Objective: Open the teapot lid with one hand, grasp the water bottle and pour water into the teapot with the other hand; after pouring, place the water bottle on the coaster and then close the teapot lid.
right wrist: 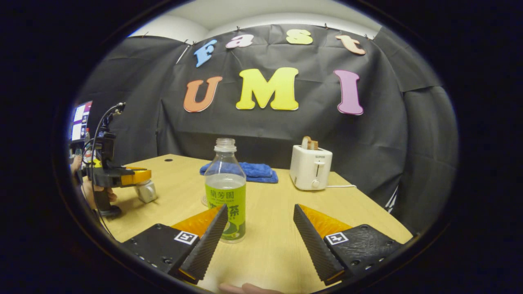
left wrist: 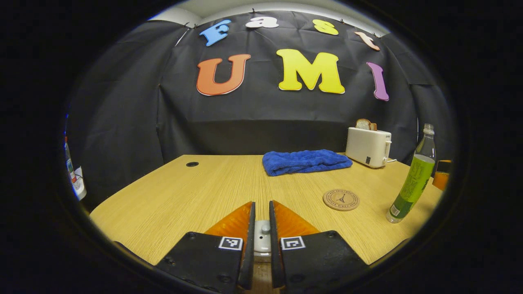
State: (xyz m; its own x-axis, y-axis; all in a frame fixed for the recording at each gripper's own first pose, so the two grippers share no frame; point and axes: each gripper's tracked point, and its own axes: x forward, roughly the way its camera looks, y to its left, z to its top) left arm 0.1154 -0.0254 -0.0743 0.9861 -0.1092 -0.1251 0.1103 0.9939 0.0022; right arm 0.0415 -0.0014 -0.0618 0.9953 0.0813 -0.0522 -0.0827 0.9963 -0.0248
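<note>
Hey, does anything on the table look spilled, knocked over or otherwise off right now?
Nothing stands out. The water bottle stands upright with its cap off, and no water shows on the table. The coaster lies flat, the blue towel sits folded, and the toaster stands upright with bread in it.

The table [left wrist: 196, 192] is pale wood with a fine straight grain and a small dark round hole [left wrist: 192, 164] near its far left corner. Directly on it lie several things — a folded blue towel [left wrist: 305, 161] toward the back, and a white toaster [left wrist: 367, 147] just right of the towel, with bread sticking out of its top. Nearer the front, a round cork coaster [left wrist: 341, 199] lies flat. The water bottle [left wrist: 412, 179] stands upright to the coaster's right — capless, green-labelled, and apart from it.
</note>
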